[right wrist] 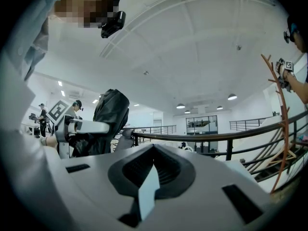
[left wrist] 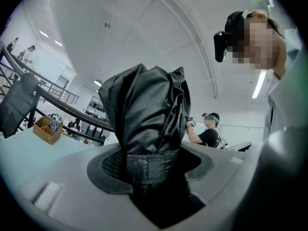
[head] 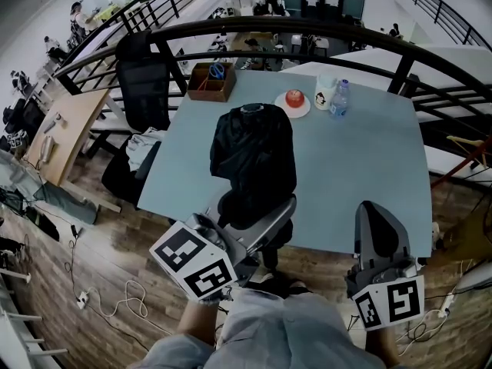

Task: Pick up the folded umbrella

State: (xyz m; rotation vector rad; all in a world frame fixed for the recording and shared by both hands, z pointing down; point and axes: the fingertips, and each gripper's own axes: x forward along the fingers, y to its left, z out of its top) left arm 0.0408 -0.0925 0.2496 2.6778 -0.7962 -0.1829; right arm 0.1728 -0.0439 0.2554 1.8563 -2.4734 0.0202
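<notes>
Above the near edge of the table point(head: 369, 152) my left gripper point(head: 257, 217) clamps the folded umbrella point(head: 254, 156), apparently lifted clear; pick-up looks done; my right gripper point(head: 378, 225) is closed, empty.

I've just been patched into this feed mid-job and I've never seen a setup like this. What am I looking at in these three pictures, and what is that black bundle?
There is no robot arm here: a person holds a two-jaw tool in each hand. The head view comes from a camera on that person's head, looking steeply down. The other two views come from cameras riding on each tool, looking along its jaws.

The left tool is clamped on the black bundle, which is the folded umbrella. Its own view shows the fabric rising from between the jaws toward the ceiling. The right tool has its jaws together with nothing in them.

On the table, at its far side, stand a wooden box, a plate with something red on it, a cup and a bottle.
</notes>
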